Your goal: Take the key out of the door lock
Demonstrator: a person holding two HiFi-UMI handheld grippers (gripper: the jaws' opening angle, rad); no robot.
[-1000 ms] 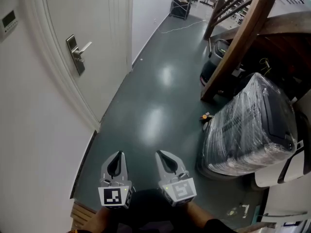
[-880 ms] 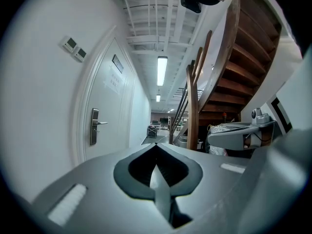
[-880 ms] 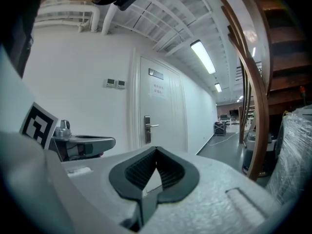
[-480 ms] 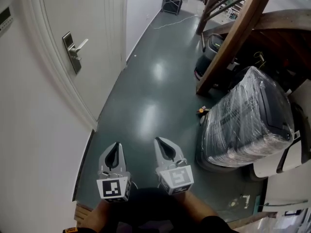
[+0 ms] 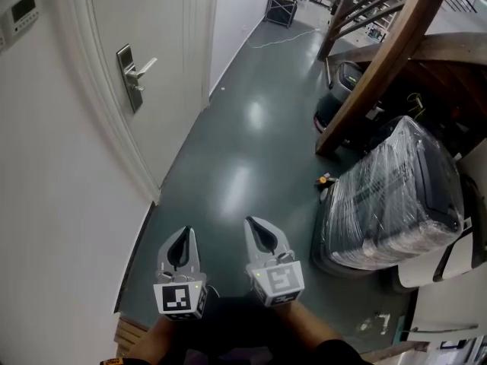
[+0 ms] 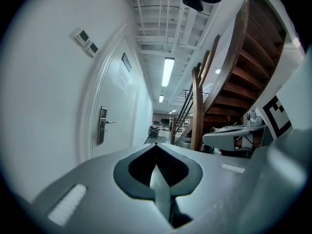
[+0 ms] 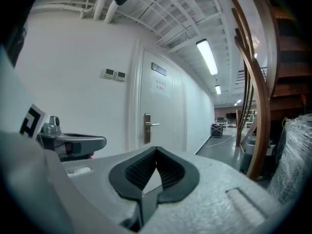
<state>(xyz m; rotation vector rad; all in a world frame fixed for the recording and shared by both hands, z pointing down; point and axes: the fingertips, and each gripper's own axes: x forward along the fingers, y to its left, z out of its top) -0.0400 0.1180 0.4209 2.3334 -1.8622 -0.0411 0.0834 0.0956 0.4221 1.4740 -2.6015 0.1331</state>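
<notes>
The white door stands shut at the upper left of the head view. Its metal lock plate carries a lever handle; a key is too small to make out there. The lock plate also shows far ahead in the left gripper view and the right gripper view. My left gripper and right gripper hang side by side low in the head view, well short of the door. Both are shut with nothing between their jaws.
A plastic-wrapped bin stands on the right beside a slanting wooden stair beam. A small orange object lies on the dark green floor. A black cart sits at the corridor's far end. Wall control panels are left of the door.
The head view has swung, so the door lock sits further right and lower in frame than half a second ago. Both grippers stay shut, side by side.
</notes>
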